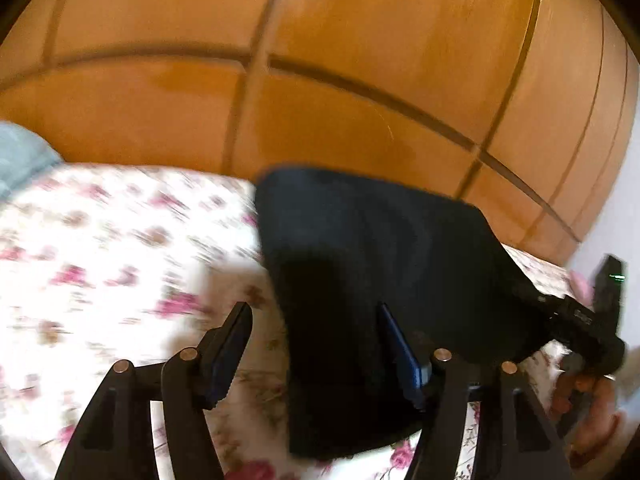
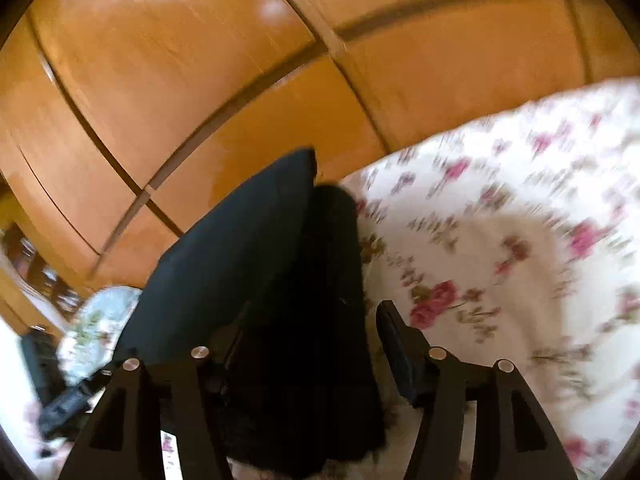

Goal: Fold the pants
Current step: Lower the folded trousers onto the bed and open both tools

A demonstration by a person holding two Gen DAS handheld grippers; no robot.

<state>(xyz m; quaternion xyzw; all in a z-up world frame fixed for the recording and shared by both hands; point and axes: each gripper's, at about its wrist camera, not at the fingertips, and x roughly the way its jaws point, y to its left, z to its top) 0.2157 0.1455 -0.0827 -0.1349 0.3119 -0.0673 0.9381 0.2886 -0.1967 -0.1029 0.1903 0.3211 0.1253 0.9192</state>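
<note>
The dark navy pants (image 1: 372,280) lie on a floral bedsheet (image 1: 100,264), one part lifted off the bed. In the left wrist view my left gripper (image 1: 316,344) is open, its right finger over the cloth and its left finger over bare sheet. At the right edge of that view the other gripper (image 1: 576,320) pulls a corner of the pants taut. In the right wrist view the pants (image 2: 256,264) fill the lower middle. My right gripper (image 2: 312,344) has its fingers spread wide, cloth between them; a grip on the cloth does not show. Both views are motion-blurred.
An orange wooden wardrobe (image 1: 320,60) stands close behind the bed; it also shows in the right wrist view (image 2: 200,80). A pale blue pillow (image 1: 20,152) lies at the far left. The floral sheet (image 2: 520,240) spreads to the right of the pants.
</note>
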